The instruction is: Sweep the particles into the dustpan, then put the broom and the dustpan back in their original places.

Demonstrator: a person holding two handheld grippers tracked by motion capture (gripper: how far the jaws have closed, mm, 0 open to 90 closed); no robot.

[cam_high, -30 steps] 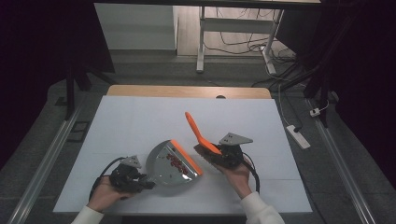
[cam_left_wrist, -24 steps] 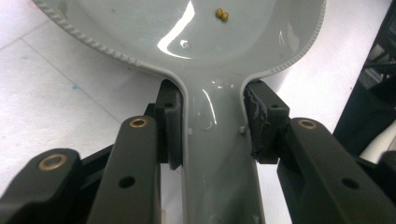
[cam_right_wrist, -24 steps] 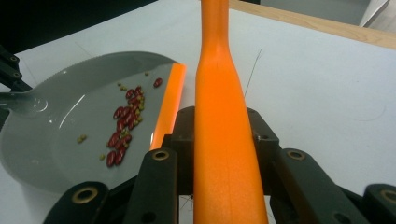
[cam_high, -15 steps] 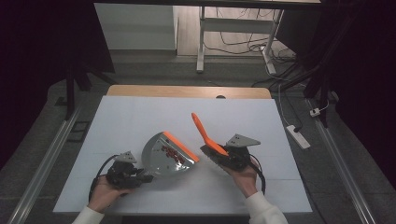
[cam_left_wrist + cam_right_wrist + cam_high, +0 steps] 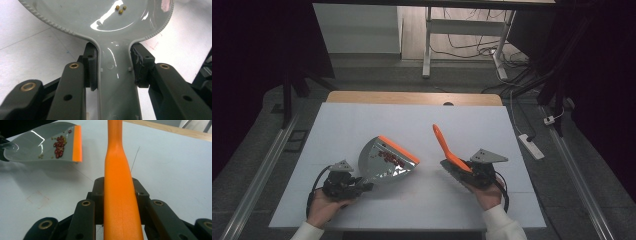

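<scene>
Near edge of white table [image 5: 362, 125], left of centre: grey dustpan [image 5: 384, 161] with orange lip [image 5: 399, 149], held by its handle [image 5: 117, 82] in the left gripper [image 5: 343, 186], whose pads are closed tight on both sides of the handle. Pan tilted, mouth facing far and right; contents, a cluster of small red beans [image 5: 59, 144] with a few yellow-green ones [image 5: 120, 9].

Near edge, right of centre: orange brush [image 5: 446, 148], clamped low on its handle by the right gripper [image 5: 472, 171], jaws shut against it. Long axis runs from the gripper up and toward the far left, free end raised off the table.

Relation: dustpan lies to the left of the brush, well apart, bare table between them. Orange lip is the pan's closest edge to the brush. Any further sweeping would likely bring the right hand leftward toward that lip.

Also noted: faint reddish smudge [image 5: 37, 200] on the table between the two.
</scene>
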